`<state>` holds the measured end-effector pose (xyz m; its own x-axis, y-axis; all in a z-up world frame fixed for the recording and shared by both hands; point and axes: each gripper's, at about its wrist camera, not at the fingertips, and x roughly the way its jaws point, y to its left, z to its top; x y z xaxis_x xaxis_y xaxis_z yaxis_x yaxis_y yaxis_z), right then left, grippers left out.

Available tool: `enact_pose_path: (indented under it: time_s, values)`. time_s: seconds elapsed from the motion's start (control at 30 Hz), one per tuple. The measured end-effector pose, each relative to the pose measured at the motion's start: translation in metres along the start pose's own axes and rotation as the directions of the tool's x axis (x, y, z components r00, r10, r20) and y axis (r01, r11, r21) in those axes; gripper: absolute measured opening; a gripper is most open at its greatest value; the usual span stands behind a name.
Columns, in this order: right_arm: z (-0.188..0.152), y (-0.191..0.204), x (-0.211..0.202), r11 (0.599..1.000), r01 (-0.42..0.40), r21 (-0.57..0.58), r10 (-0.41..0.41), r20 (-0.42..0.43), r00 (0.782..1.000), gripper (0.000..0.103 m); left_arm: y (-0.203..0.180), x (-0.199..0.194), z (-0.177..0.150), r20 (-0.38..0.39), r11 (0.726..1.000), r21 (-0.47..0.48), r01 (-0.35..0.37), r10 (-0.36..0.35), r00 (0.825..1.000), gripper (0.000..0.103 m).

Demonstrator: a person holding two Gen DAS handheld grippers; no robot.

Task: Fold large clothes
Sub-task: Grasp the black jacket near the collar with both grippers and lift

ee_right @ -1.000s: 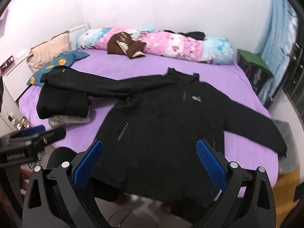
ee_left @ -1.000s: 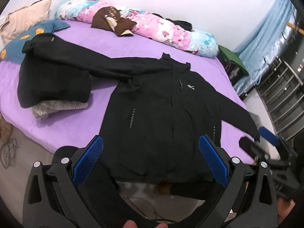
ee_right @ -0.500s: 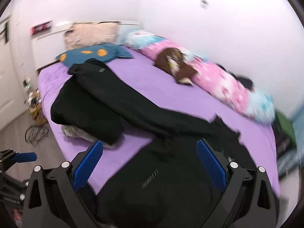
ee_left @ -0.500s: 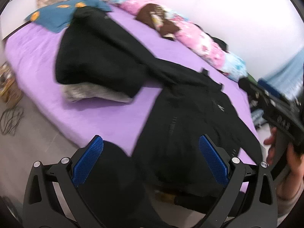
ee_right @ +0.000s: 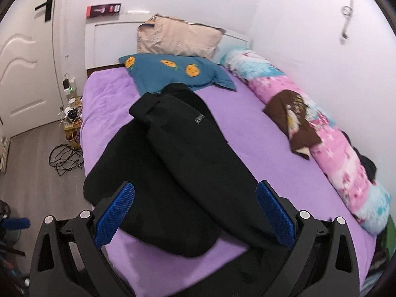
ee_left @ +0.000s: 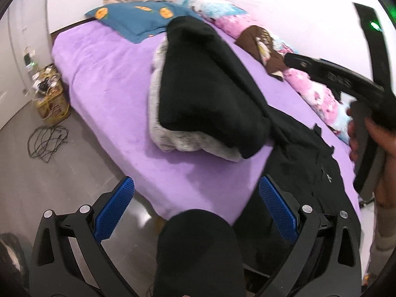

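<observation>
In the left wrist view, the left gripper (ee_left: 196, 209) is hanging with its blue pads wide apart and grasping nothing. The black jacket (ee_left: 307, 156) is lying spread on the purple bed (ee_left: 106, 79), its long sleeve crossing a folded black garment (ee_left: 205, 99) on a grey fluffy one (ee_left: 158, 133).

In the right wrist view, the right gripper (ee_right: 195, 214) is also standing released, over the jacket's sleeve (ee_right: 188, 138).
</observation>
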<state>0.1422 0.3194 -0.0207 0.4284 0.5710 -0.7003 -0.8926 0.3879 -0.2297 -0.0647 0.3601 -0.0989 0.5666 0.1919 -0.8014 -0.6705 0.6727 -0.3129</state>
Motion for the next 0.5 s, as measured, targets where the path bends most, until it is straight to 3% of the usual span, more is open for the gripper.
enact_pose_path:
  time_s: [0.17, 0.27, 0.37, 0.4, 0.47, 0.5]
  values:
    - [0.023, 0.019, 0.06, 0.997, -0.062, -0.047, 0.06, -0.051, 0.997, 0.097, 0.014, 0.001, 0.004, 0.003, 0.999, -0.029, -0.016, 0.016, 1.0, 0.097]
    - [0.035, 0.027, 0.092, 0.992, -0.122, -0.012, 0.12, -0.094, 0.988, 0.097, 0.02, -0.003, 0.007, 0.014, 0.999, -0.035, -0.015, 0.016, 1.0, 0.097]
    - [0.045, 0.041, 0.113, 0.994, -0.087, -0.067, 0.08, -0.09, 0.993, 0.097, 0.019, -0.006, 0.009, 0.023, 1.0, -0.025, -0.018, 0.019, 1.0, 0.097]
    - [0.047, 0.045, 0.118, 0.994, -0.08, -0.079, 0.073, -0.094, 0.993, 0.095, 0.019, -0.007, 0.01, 0.027, 1.0, -0.024, -0.019, 0.02, 0.999, 0.097]
    - [0.05, 0.048, 0.13, 0.993, -0.099, -0.067, 0.091, -0.116, 0.989, 0.079, 0.02, -0.008, 0.012, 0.037, 0.999, -0.028, -0.02, 0.021, 0.999, 0.097]
    - [0.05, 0.048, 0.135, 0.993, -0.103, -0.06, 0.095, -0.124, 0.988, 0.076, 0.022, -0.009, 0.012, 0.037, 0.999, -0.036, -0.019, 0.02, 0.999, 0.097]
